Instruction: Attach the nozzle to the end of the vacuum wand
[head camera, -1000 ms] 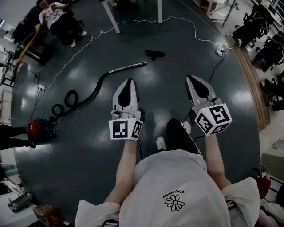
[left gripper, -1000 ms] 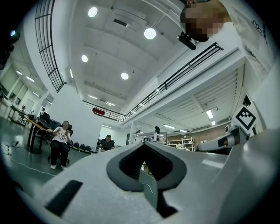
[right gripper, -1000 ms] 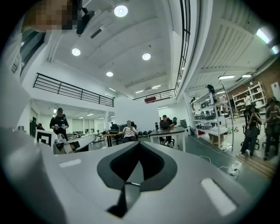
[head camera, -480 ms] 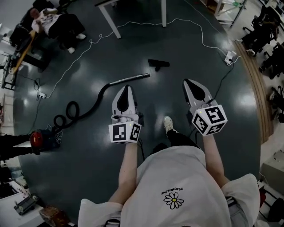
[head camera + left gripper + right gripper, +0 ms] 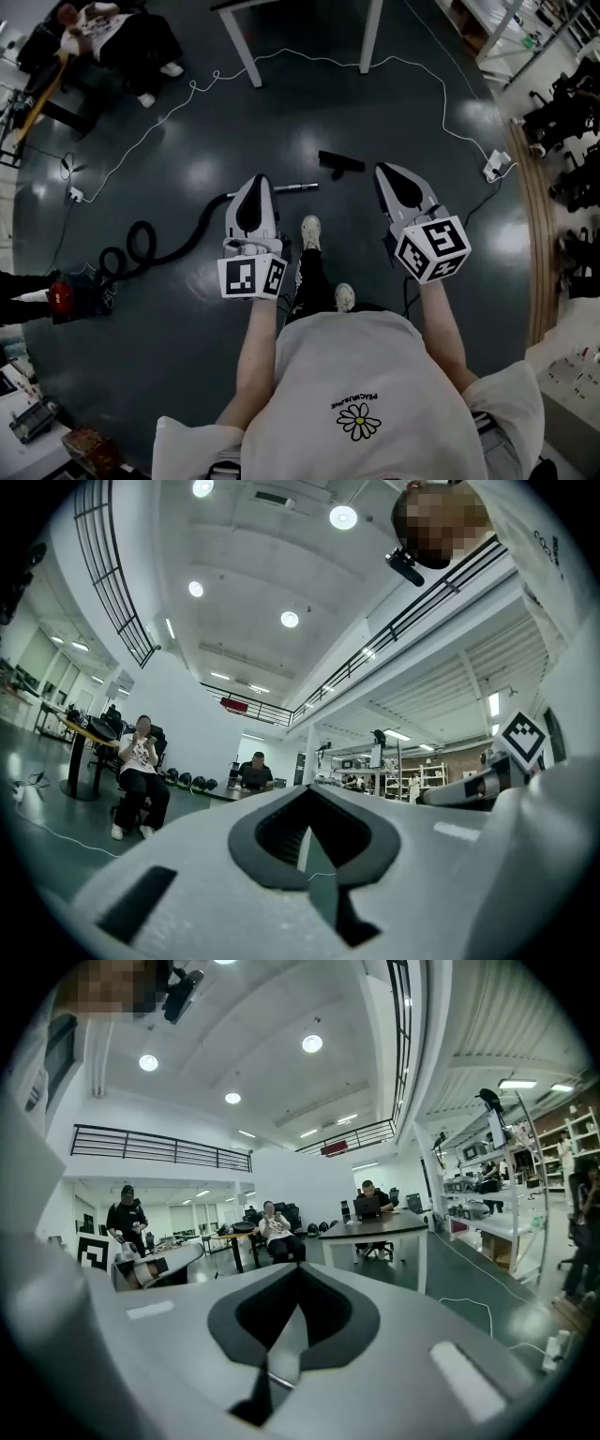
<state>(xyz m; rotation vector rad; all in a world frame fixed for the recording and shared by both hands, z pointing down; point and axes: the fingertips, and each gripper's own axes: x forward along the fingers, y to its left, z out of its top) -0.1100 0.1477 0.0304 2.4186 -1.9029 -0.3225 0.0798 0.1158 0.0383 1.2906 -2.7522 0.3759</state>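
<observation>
In the head view a black vacuum nozzle [image 5: 340, 161] lies on the dark floor. A silver wand [image 5: 295, 187] lies just left of it, apart from it, joined to a black hose [image 5: 178, 239] that curls away to a red vacuum body [image 5: 61, 295]. My left gripper [image 5: 255, 180] hangs above the floor over the wand's rear part, shut and empty. My right gripper [image 5: 382, 169] is just right of the nozzle, also shut and empty. The gripper views show only the closed jaws of the left gripper [image 5: 305, 794] and the right gripper [image 5: 298, 1269] against the hall.
White table legs [image 5: 242, 47] stand ahead. A white cable [image 5: 422, 70] runs across the floor to a power strip [image 5: 494, 167] at the right. A seated person [image 5: 112, 28] is at the far left. My own feet [image 5: 310, 232] are between the grippers.
I have walked forward: the nozzle, wand and table legs have drawn nearer in the head view. Both grippers came forward with me and stayed shut.
</observation>
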